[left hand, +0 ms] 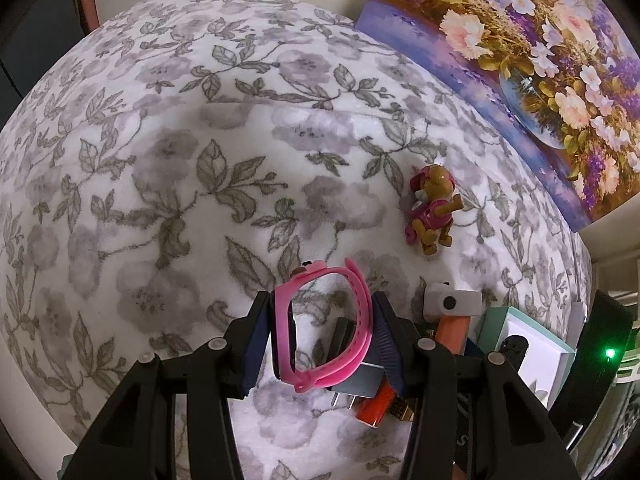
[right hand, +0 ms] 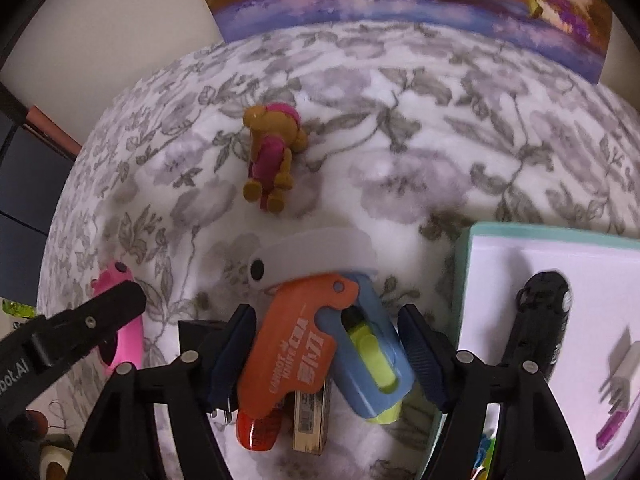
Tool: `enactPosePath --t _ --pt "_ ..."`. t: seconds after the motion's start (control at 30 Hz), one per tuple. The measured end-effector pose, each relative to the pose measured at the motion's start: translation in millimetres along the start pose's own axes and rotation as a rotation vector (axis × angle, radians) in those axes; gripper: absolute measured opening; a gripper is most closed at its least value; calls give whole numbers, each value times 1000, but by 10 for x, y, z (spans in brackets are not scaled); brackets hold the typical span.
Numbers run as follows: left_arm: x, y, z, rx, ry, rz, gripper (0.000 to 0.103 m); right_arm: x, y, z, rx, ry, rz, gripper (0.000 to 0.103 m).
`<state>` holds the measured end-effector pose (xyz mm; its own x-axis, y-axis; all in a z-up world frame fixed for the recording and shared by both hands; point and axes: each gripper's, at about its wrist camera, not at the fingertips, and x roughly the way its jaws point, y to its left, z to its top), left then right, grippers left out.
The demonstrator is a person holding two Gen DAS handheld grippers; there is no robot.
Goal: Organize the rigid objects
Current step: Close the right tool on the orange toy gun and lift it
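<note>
Across most of both frames spreads the plush floral blanket (right hand: 400,152). At lower right sits a white tray (right hand: 500,280). Lower centre, the unclenched right gripper (right hand: 326,344) straddles the orange-and-blue utility knives (right hand: 320,344), long axes along the fingers. The left gripper (left hand: 322,328) clasps a pink rubber watch (left hand: 324,320).

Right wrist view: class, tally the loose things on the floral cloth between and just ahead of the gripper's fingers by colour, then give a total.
Orange: 1, orange cutter
Blue with yellow slider: 1, blue cutter
Grey: 1, grey piece
Brown and pink: 1, toy dog
Total: 4
</note>
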<state>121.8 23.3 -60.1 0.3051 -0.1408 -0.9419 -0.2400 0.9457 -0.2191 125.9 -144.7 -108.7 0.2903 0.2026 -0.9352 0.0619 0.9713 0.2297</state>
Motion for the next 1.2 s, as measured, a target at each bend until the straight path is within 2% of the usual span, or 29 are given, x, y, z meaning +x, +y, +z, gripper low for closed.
enactPosePath --t 0.27,0.33,0.7,0.87,0.9,0.93,0.97,1.2 --pt "-21 10 5 -5 -5 -3 51 -10 -64 -36 36 42 89 66" --pt "-14 6 4 -3 -3 -3 51 -3 -108 -38 54 46 91 58" --pt "-24 9 11 -4 -5 -4 51 -22 -159 -52 87 46 112 57" --pt "-101 -16 23 5 -24 -16 51 -96 -182 -40 102 41 118 52" --pt "-114 -19 24 8 -27 -17 51 -114 -181 -39 101 45 111 47" --pt "-128 -23 24 9 -31 -18 51 -123 -181 -40 99 50 107 33" --pt "-140 -26 23 10 -34 -19 51 -127 -186 -45 100 54 102 30" --pt "-141 -25 25 11 -35 -13 51 -133 -351 -99 143 63 98 23"
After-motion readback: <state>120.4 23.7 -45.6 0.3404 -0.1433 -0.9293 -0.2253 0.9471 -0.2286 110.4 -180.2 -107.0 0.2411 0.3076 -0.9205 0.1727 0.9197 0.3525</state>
